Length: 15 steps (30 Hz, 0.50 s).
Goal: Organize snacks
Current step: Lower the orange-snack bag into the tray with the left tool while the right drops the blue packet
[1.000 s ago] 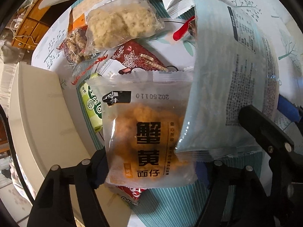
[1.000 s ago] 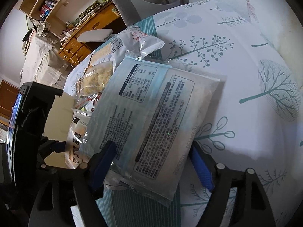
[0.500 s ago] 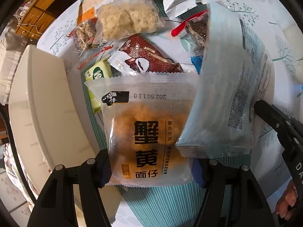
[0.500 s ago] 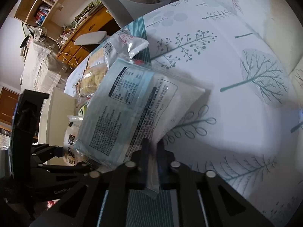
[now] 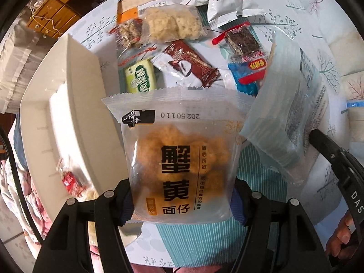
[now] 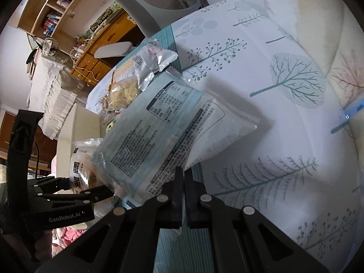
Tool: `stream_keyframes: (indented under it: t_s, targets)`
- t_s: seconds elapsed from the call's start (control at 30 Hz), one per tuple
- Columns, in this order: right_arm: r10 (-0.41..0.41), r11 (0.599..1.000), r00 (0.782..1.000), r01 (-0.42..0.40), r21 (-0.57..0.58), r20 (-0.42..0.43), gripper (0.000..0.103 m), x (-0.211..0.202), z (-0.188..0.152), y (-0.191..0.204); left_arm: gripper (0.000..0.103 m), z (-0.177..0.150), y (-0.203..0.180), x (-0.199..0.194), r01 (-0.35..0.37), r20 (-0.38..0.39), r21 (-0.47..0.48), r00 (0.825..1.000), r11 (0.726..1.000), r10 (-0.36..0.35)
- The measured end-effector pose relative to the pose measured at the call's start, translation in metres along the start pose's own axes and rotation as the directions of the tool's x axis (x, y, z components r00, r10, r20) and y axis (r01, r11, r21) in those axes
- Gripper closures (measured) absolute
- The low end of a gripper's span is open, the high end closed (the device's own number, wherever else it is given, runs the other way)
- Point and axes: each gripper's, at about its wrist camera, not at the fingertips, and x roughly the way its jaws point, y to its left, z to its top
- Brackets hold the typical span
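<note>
My left gripper [image 5: 182, 202] is shut on a clear packet of orange noodle snack [image 5: 179, 150] with black lettering, held above the table by its lower sides. The right wrist view shows that packet [image 6: 79, 175] low on the left. My right gripper [image 6: 183, 175] is shut on the near edge of a pale blue printed packet [image 6: 173, 132], which hangs tilted off the table. In the left wrist view the blue packet [image 5: 289, 118] stands on edge to the right of the orange one. A white tray [image 5: 68, 118] lies to the left with a red-wrapped sweet [image 5: 72, 182] inside.
Loose snacks lie beyond the held packets: a green packet [image 5: 141, 77], a brown chocolate bar [image 5: 191, 66], a bag of rice cakes [image 5: 173, 25], white foil packets [image 5: 227, 2], a dark cake slice [image 5: 241, 38]. The tree-print tablecloth [image 6: 284, 52] spreads to the right. A grey chair [image 6: 145, 6] stands behind.
The right gripper's jaws closed on the blue packet's edge and lifted it, tilting it. The left gripper rose with the orange packet, so more of the tray and snacks show.
</note>
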Motion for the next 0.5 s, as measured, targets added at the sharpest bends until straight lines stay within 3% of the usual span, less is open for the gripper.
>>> stream_keyframes:
  t_s: [0.5]
  targets:
    - [-0.008,0.998,0.985,0.018,-0.057,0.17,0.102,-0.069,-0.034,0.045,0.037,-0.046,0.04,-0.059,0.105,0.098,0.001,0.99,0.994,-0.105]
